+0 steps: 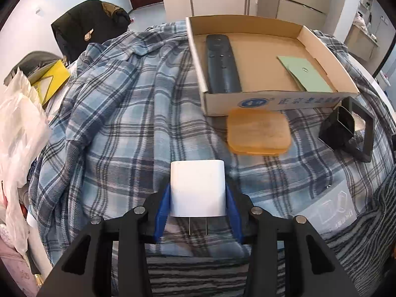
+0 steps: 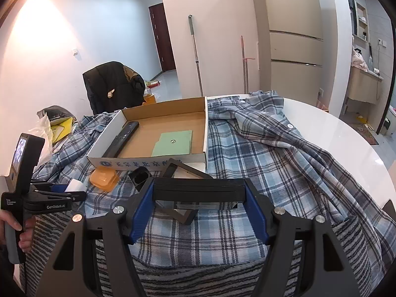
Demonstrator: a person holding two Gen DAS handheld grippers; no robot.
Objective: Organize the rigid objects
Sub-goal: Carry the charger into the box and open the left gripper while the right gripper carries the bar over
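The left gripper [image 1: 198, 195] clamps a white charger [image 1: 197, 188] above the plaid shirt [image 1: 118, 123]; the right gripper [image 2: 199, 195] grips a black frame [image 2: 199, 191]. Beyond lie an orange case [image 1: 258, 133], then the cardboard box [image 1: 272, 102] holding a remote [image 1: 222, 64] and green card [image 1: 307, 73].

The box [image 1: 269, 104] is the landmark. Inside it, bare floor lies between the remote [image 1: 221, 64] along its left wall and the green card [image 1: 305, 73] at its right. Just before its front wall, the orange case [image 1: 258, 133] and black frame [image 1: 356, 133] block the approach. Left of it, only plaid cloth [image 1: 118, 113] lies.
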